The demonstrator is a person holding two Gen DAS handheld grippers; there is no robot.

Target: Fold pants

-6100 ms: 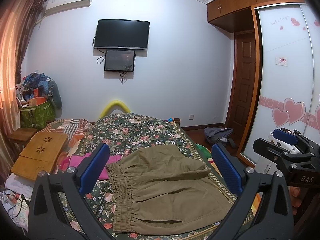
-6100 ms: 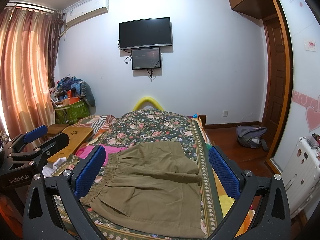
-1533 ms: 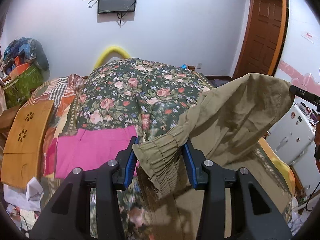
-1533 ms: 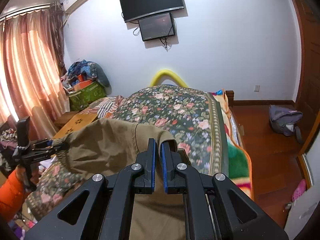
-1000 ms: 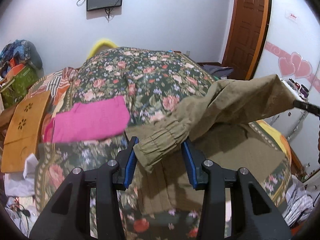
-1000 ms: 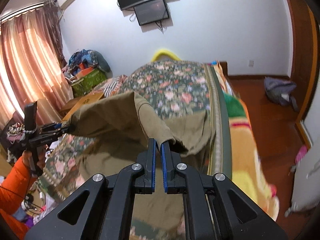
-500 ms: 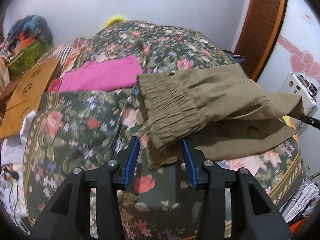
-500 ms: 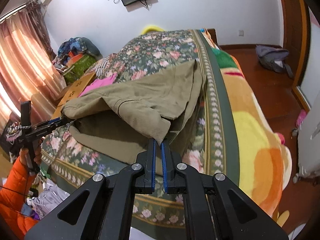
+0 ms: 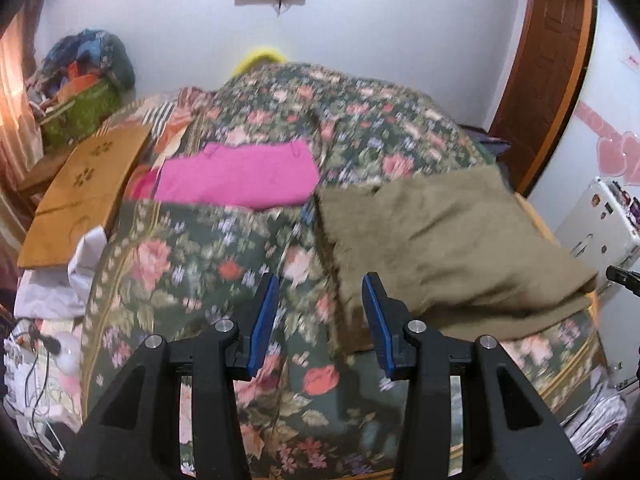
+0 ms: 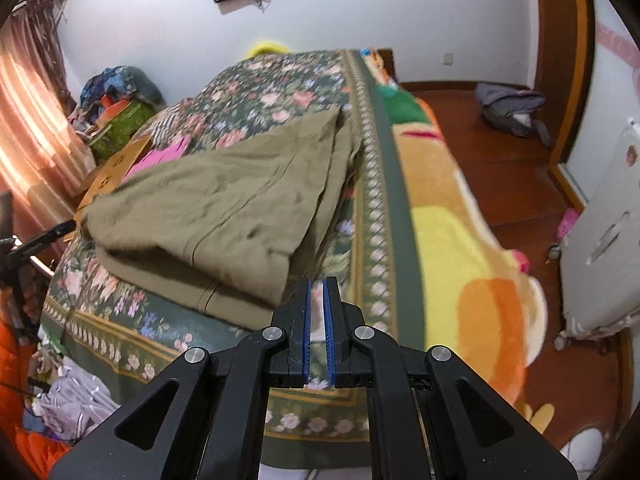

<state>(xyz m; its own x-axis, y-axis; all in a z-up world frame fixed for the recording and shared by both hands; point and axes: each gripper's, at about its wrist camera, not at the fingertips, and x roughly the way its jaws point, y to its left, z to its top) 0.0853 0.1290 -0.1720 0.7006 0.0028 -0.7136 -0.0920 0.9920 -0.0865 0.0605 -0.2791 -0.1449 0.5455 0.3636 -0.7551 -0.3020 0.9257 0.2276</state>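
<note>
While the pants (image 10: pixel 224 208) are lying folded on the bed (image 9: pixel 208 264), the left claw (image 9: pixel 318 300) is being held spread, the right claw (image 10: pixel 316 300) pressed together, both empty.

A: Olive pants (image 10: pixel 224 204) folded over, lying on floral bedspread (image 10: pixel 280 80).
B: Right gripper (image 10: pixel 319 312) at near corner, jaws nearly together, nothing between. Grey bag (image 10: pixel 510 110) on floor.

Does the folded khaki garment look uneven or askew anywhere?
Yes. On the khaki pants the top layer lies askew: the lower layer sticks out along the near edge, so the edges do not line up on the floral bedspread.
</note>
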